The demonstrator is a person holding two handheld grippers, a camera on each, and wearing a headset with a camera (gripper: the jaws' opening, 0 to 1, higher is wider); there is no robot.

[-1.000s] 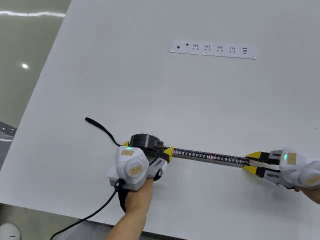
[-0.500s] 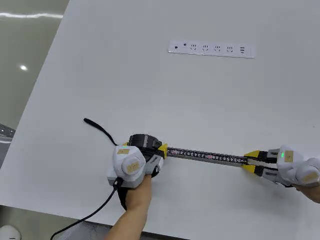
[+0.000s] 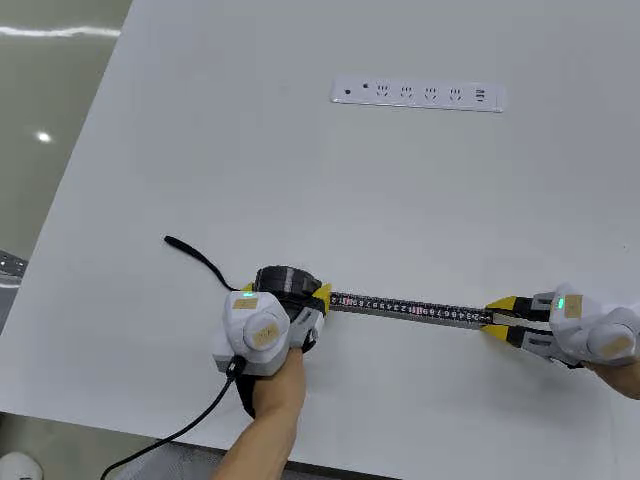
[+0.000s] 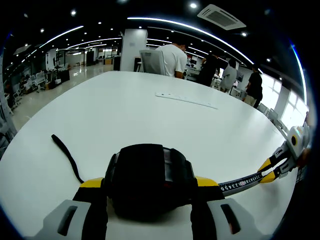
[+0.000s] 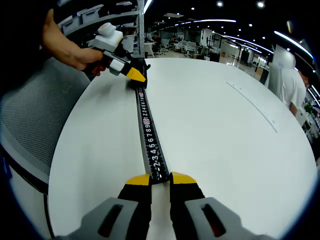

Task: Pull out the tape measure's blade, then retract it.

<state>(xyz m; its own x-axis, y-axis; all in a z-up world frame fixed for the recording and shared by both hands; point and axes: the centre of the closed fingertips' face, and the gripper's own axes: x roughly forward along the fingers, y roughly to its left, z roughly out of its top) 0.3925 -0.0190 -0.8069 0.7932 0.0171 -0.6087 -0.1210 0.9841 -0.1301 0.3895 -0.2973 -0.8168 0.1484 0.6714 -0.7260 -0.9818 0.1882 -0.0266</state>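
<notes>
The black tape measure case [image 3: 284,284] sits on the white table, held between the yellow-tipped jaws of my left gripper [image 3: 312,308]; in the left gripper view the case [image 4: 149,176] sits close between the jaws. Its dark numbered blade [image 3: 405,309] runs rightward, flat just above the table, to my right gripper [image 3: 497,318], which is shut on the blade's end. In the right gripper view the blade [image 5: 150,136] stretches from my right gripper [image 5: 159,179] away to the left gripper [image 5: 131,70]. A black wrist strap [image 3: 196,256] trails left of the case.
A white power strip [image 3: 417,94] lies far across the table. The table's near edge [image 3: 420,470] runs just below both hands. A black cable [image 3: 175,433] hangs from the left gripper off the table. Several people and chairs stand beyond the far side.
The left gripper and case have shifted slightly left, while the right gripper keeps the blade's end; the drawn-out stretch looks about the same. The head camera has also drifted a little.
</notes>
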